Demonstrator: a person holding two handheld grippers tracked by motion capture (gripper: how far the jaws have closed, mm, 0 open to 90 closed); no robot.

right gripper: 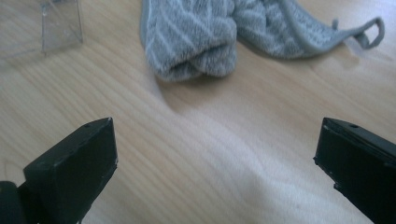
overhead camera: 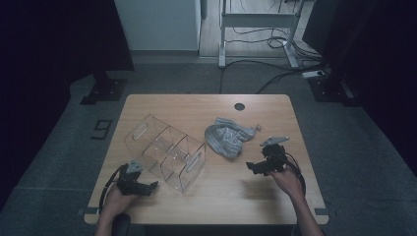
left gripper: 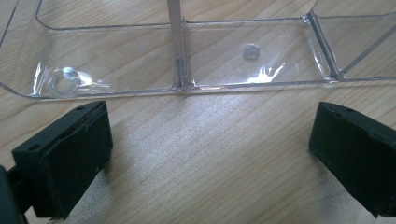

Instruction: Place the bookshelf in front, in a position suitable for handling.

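Black pads of the left tongs point(left gripper: 210, 154) stand wide apart and empty above bare bench point(left gripper: 210, 140), the clear organizer point(left gripper: 187, 60) lying just ahead of them. Its thin plastic wall could slip or skid away if those pads close on an edge at an angle. Right tongs point(right gripper: 215, 158) also gape empty, with the grey striped cloth point(right gripper: 210, 37) just ahead. Bunched and limp, soft terry with a hanging loop at one end, it may trail or snag when lifted by a single fold.
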